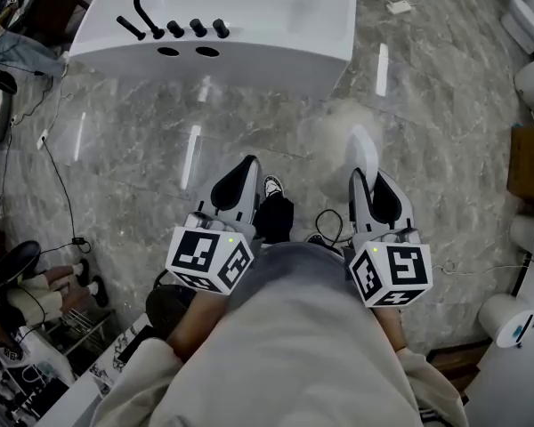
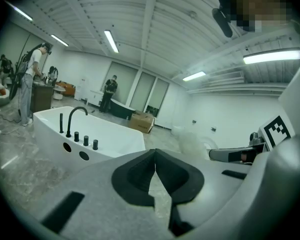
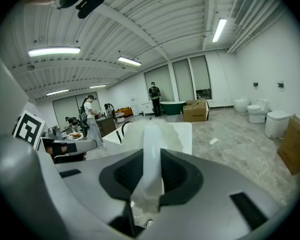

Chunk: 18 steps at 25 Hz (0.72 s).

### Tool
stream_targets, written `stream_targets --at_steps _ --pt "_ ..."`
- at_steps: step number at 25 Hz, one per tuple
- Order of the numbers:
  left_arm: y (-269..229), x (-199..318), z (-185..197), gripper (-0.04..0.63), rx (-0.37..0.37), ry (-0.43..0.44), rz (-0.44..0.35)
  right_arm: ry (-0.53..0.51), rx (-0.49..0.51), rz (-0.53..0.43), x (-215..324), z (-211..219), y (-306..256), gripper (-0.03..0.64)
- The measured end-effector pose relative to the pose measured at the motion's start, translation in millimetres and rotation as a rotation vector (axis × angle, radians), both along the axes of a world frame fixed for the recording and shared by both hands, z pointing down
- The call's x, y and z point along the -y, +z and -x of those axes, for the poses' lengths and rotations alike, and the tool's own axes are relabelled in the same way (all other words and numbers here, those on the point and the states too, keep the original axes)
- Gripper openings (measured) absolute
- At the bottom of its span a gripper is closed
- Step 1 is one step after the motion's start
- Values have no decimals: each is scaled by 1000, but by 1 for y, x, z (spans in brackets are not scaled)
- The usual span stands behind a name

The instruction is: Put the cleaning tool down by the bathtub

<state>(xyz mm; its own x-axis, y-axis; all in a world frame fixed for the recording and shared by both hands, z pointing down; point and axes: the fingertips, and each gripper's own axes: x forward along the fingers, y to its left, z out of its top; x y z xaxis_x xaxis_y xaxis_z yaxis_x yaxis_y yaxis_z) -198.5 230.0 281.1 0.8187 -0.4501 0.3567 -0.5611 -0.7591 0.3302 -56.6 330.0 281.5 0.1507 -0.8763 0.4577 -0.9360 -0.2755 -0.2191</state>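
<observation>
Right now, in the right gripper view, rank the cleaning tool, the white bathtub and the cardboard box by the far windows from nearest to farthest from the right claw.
1. Cleaning tool: clamped in the right claw, dead centre.
2. White bathtub: just beyond the tool, centre.
3. Cardboard box: far across the room, right of centre.

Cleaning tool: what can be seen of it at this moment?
The cleaning tool has a flat white plastic-looking handle and a pale, fluffy rounded head. The right gripper grips the handle, the head pointing forward beyond the jaws, above the grey marble floor and short of the white bathtub. Nothing else touches it.
</observation>
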Motion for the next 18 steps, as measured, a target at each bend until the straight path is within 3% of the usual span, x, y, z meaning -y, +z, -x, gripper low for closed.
stream_targets --at_steps 12,18 --pt "-2 73 18 9 -10 31 4 6 -8 -1 79 16 -6 74" --pt "-1 92 33 9 -41 -17 27 -8 -11 -12 105 20 -10 74"
